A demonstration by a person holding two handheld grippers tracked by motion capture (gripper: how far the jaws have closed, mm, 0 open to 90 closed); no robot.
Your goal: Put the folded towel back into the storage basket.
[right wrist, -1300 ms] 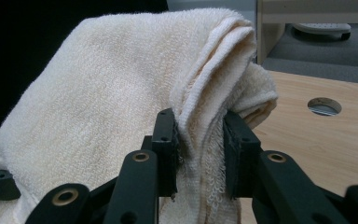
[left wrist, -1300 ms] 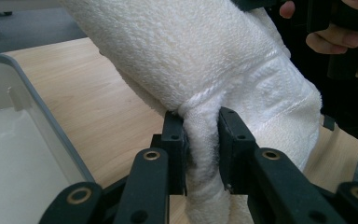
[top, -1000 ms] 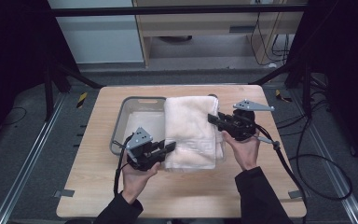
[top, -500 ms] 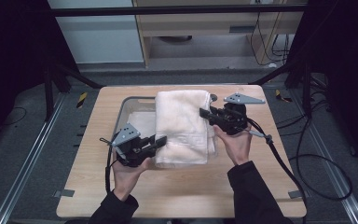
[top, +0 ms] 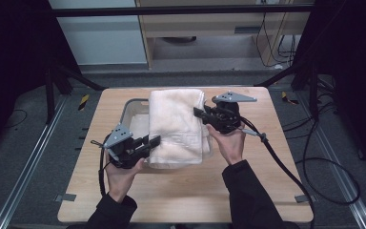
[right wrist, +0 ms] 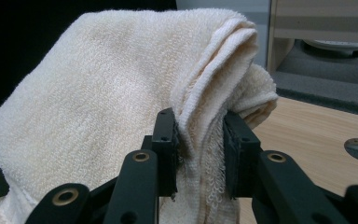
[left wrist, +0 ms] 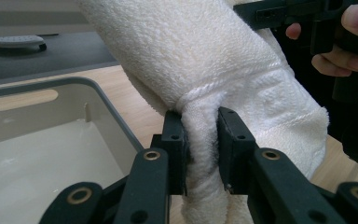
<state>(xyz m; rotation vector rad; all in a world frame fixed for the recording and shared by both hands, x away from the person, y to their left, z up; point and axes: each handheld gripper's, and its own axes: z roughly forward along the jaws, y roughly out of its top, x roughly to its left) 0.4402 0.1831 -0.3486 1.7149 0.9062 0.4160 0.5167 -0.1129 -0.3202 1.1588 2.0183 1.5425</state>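
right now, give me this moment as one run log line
left gripper: shut on towel | right gripper: shut on towel | folded cream terry towel: held above grey plastic bin | wooden table

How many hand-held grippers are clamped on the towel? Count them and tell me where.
2. The left hand-held gripper pinches the towel at its near-left edge, over the grey bin; the right hand-held gripper pinches its right edge, farther back.

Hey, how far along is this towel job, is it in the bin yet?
Done: both grippers, left and right, are clamped on the folded towel. In hand: it hangs lifted above the grey bin. Left: probably lowering it in and opening the jaws.
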